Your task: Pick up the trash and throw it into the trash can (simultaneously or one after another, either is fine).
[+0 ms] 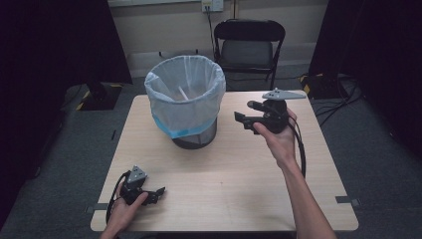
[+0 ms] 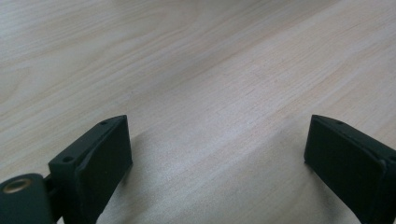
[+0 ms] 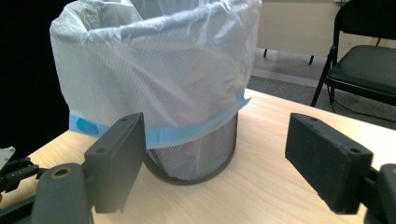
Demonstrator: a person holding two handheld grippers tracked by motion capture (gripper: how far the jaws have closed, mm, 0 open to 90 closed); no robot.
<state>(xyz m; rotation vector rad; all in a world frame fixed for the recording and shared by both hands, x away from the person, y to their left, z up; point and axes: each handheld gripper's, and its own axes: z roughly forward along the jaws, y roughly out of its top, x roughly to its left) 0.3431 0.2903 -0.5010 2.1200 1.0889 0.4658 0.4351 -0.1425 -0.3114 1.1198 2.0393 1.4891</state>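
Mesh bin [image 1: 191,107] with its white liner bag [image 1: 185,92] stands upright toward the table's [image 1: 239,174] far-left part, long axis vertical, mouth pointing up. No task's been given, so I'd judge nothing is under way yet. My right gripper [image 1: 246,119] hovers just right of the bin, aimed at its side, jaws wide apart and empty. My left gripper [image 1: 155,194] sits low at the near-left corner, jaws spread over bare wood. A chair [image 1: 249,47] waits beyond the far edge. Any next move, I'd guess, means closing in on the bag's rim.
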